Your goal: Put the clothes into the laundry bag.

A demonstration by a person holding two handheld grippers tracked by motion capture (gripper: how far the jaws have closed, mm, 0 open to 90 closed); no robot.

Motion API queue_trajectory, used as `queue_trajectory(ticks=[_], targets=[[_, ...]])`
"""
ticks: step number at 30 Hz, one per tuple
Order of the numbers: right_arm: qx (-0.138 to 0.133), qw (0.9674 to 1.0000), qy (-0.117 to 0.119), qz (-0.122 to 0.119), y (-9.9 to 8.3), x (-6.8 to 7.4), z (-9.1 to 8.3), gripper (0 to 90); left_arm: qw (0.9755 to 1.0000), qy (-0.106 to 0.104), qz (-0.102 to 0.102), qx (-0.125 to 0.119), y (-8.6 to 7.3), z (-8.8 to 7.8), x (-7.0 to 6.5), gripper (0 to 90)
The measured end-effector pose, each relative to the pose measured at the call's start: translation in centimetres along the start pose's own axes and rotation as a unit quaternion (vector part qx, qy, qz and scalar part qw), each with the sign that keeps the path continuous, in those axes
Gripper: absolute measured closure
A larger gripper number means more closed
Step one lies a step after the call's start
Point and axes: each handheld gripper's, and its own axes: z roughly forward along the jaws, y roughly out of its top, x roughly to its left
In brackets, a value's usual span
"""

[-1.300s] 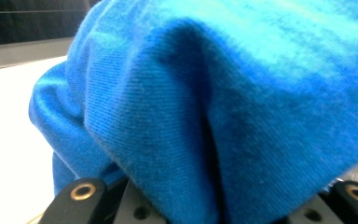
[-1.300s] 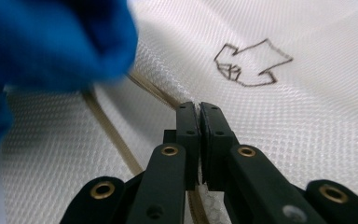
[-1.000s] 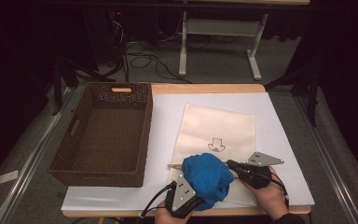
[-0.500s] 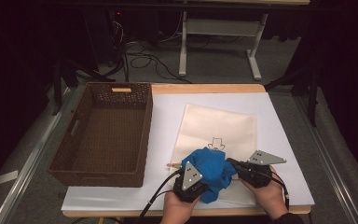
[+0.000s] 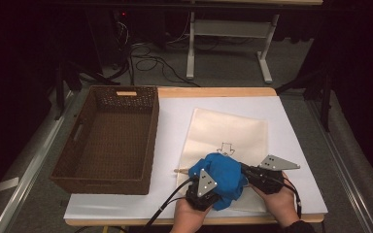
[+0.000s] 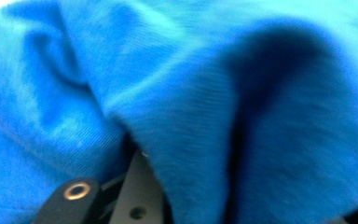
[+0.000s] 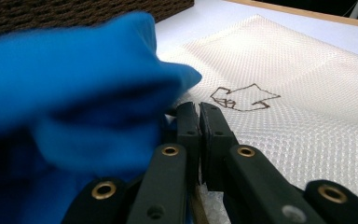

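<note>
Because the right tongs (image 7: 199, 109), pressed together, pin the cream bag's (image 5: 233, 133) 6 o'clock edge, the left tongs (image 5: 205, 187), their gap hidden by cloth and just opening, work the blue cloth (image 5: 223, 174) toward it.

blue cloth (image 5: 223, 177): soft matt knit | bag (image 7: 279, 60): cream woven mesh | basket (image 5: 109, 141): rough brown wicker

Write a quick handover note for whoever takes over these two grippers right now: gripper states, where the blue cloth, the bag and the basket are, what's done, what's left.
Left gripper: buried in the blue cloth; its jaws have just been opening, grip unclear.
Right gripper: jaws shut, at the cloth's right edge; what they pinch is hidden.
Cloth: bunched on the near end of the cream mesh bag, which lies flat on the white sheet.
Wicker basket: at the left, nothing in it.
Done: cloth gathered up.
Left: probably getting the cloth into the bag or basket; neither begun.
</note>
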Motion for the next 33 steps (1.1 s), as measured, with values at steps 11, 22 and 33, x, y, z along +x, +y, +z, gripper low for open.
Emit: queue_trajectory(ticks=[11,22,33], targets=[[-0.009,0.9999,0.011,0.008,-0.2,-0.3,-0.6,88.7,0.9981,0.037,-0.027,-0.041,0.0,-4.2,-2.1,36.6],[-0.012,0.9998,0.012,0.008,-0.1,-0.2,-0.5,88.7,0.9995,0.023,0.007,-0.022,1.1,-1.4,-1.5,78.7],[-0.020,0.9996,0.012,0.013,0.1,-0.4,-0.8,88.8,0.9979,0.052,-0.017,0.036,1.2,2.5,0.7,77.9]])
